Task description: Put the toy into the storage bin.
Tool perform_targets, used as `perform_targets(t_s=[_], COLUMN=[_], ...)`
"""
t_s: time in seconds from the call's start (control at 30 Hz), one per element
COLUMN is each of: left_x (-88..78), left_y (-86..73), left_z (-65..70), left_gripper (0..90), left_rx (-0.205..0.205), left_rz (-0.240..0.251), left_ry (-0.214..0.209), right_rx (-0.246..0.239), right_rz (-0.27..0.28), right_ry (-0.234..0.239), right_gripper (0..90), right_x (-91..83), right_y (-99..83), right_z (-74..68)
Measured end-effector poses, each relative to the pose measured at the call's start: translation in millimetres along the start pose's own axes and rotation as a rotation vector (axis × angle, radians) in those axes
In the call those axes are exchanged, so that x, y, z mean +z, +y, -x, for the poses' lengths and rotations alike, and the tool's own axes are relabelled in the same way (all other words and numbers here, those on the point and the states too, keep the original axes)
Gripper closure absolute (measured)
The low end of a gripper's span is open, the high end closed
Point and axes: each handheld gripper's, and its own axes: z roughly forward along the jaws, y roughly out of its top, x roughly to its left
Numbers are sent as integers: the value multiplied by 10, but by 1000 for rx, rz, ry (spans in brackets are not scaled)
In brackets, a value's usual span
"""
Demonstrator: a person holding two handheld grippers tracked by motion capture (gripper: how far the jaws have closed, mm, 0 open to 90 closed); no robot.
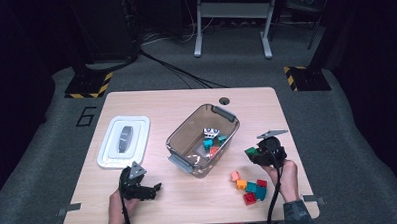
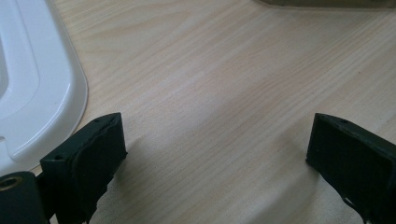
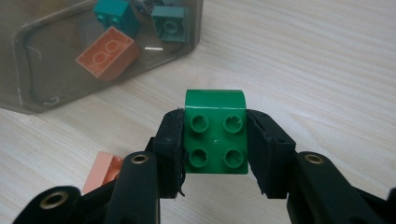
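Wood-grain table carries the whole job: sorting toy bricks into the clear bin, which sits open at mid-table, angled, handles at both ends.

White lid lies flat on the table well to the left of the bin, so the bin is not closed yet; I'd expect that to be the last step.

Progress, my read: roughly half done. Bin already holds several bricks: teal ones, an orange one, a black-and-white piece. Loose pile of about five or six bricks (orange, teal, red) sits on the table near the front right edge, just in front of the right hand.

Right gripper is raised between the pile and the bin's right side, jaws clamped on a green brick, a four-stud piece gripped by its two sides with studs facing the camera. Bin corner is just ahead of it in the right gripper view; a peach brick lies on the table below.

Left gripper is parked low at the front left of the table, jaws wide apart, holding nothing, lid edge just beside it.

Left to do: drop green in, clear the pile, probably fit the lid.
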Motion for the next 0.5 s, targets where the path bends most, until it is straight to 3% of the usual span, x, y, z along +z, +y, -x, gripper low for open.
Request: perform_targets(t_s=[0.5], left_x=[-1], left_y=[0], left_z=[1], left_gripper=[44], left_rx=[-1], left_rz=[-1], left_ry=[1], right_rx=[-37], right_rz=[44], right_ry=[-25], right_gripper=[585], right_x=[-170], right_y=[282], right_z=[-19])
